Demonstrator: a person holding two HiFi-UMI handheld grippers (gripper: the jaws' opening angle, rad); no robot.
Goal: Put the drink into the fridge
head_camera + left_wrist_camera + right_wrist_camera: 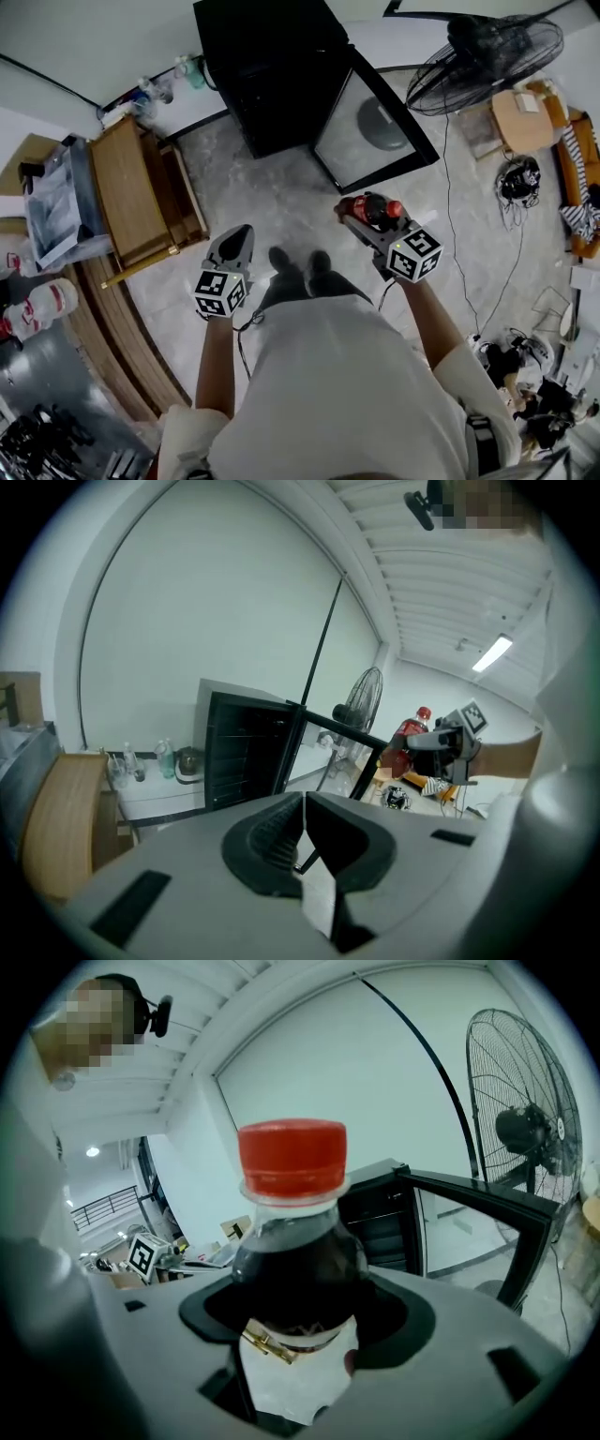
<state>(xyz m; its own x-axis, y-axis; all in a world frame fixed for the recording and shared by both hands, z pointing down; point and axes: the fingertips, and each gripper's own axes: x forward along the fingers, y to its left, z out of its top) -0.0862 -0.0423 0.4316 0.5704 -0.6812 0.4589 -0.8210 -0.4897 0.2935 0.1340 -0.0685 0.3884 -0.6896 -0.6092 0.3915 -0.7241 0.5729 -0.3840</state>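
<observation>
The drink is a dark cola bottle (292, 1269) with a red cap, and my right gripper (305, 1321) is shut on its body. In the head view the bottle (373, 210) lies in that gripper (361, 214) at chest height, right of centre. The black fridge (272, 75) stands ahead with its glass door (373, 127) swung open to the right. My left gripper (238, 236) hangs lower left, shut, with nothing between its jaws. From the left gripper view, the shut jaws of the left gripper (302, 841) point at the fridge (246, 757), with the bottle (409, 742) off to the right.
A standing fan (487, 52) is right of the fridge door. A wooden bench (136, 197) stands at the left by a curved wooden counter (103, 328). Cables and clutter (520, 183) lie on the floor at the right. Small bottles (131, 761) sit on a low ledge left of the fridge.
</observation>
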